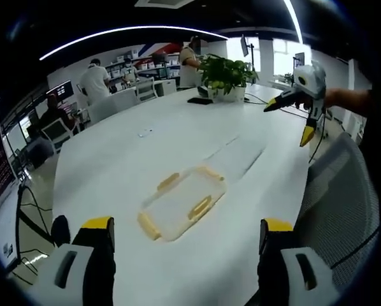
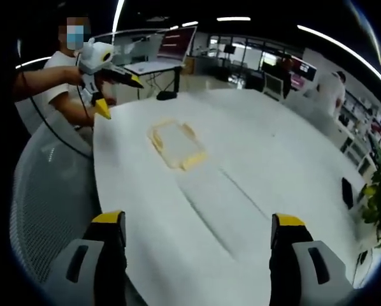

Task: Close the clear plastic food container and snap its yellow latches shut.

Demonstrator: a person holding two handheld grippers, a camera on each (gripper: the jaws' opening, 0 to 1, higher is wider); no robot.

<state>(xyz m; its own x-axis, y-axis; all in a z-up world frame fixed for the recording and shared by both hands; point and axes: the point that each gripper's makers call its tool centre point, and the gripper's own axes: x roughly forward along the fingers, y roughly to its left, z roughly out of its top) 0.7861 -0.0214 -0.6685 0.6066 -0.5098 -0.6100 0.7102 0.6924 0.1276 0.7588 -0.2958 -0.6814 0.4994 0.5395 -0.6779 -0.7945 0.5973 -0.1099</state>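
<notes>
The clear plastic food container (image 1: 181, 203) lies flat on the white table (image 1: 114, 166), just below the middle of the left gripper view, with its lid on and yellow latches (image 1: 200, 207) showing along its edges; whether they are snapped down cannot be told. In the right gripper view the same container (image 2: 175, 145) sits above and left of centre, near the table's left edge. The left gripper (image 1: 187, 239) rises from the bottom of its own view, jaws spread wide with nothing between them, well short of the container. The right gripper (image 2: 198, 234) stands likewise in its view, jaws wide apart and empty. It also shows at the upper right of the left gripper view, held in a hand above the table, jaws apart. A potted plant (image 1: 225, 76) stands at the table's far end, with a dark flat object (image 1: 199, 101) beside it. A mesh chair (image 1: 343, 204) is at the right.
</notes>
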